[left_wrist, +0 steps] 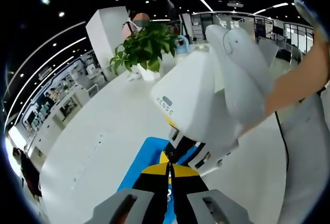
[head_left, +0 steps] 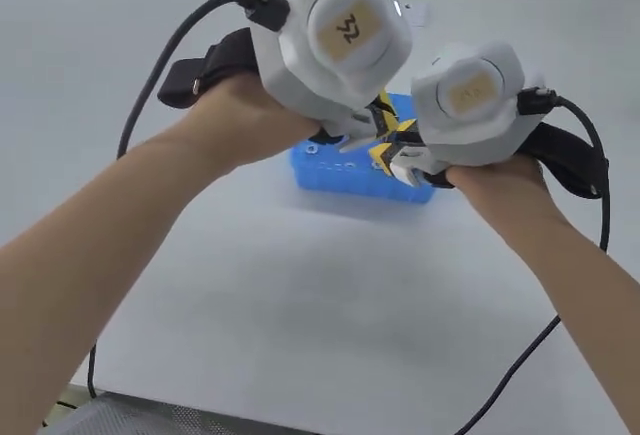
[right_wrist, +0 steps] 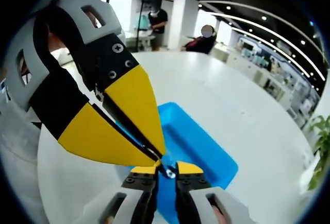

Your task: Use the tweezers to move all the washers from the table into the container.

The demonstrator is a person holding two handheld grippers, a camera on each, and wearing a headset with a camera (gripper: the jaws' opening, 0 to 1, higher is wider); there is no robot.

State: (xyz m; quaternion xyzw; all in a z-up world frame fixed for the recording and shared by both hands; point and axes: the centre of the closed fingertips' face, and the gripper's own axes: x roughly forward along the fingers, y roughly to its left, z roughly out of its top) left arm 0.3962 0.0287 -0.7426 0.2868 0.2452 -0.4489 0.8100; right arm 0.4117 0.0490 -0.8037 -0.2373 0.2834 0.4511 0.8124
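The blue container [head_left: 340, 180] lies on the white table, also seen below the jaws in the left gripper view [left_wrist: 144, 157] and the right gripper view [right_wrist: 203, 149]. Both grippers hover over it, tip to tip. My left gripper [head_left: 383, 133] [left_wrist: 169, 172] is shut on thin black tweezers [right_wrist: 129, 128], which run between its yellow jaws down to a point. At that point sits a small silver washer [right_wrist: 170, 173]. My right gripper [head_left: 393, 158] [right_wrist: 167, 170] has its yellow tips closed tight on either side of the washer and the tweezers' tip.
The white table [head_left: 300, 295] stretches wide around the container; its front edge shows at the bottom left. Black cables [head_left: 150, 85] trail from both grippers. A potted plant [left_wrist: 144, 46] and people stand far off in the room.
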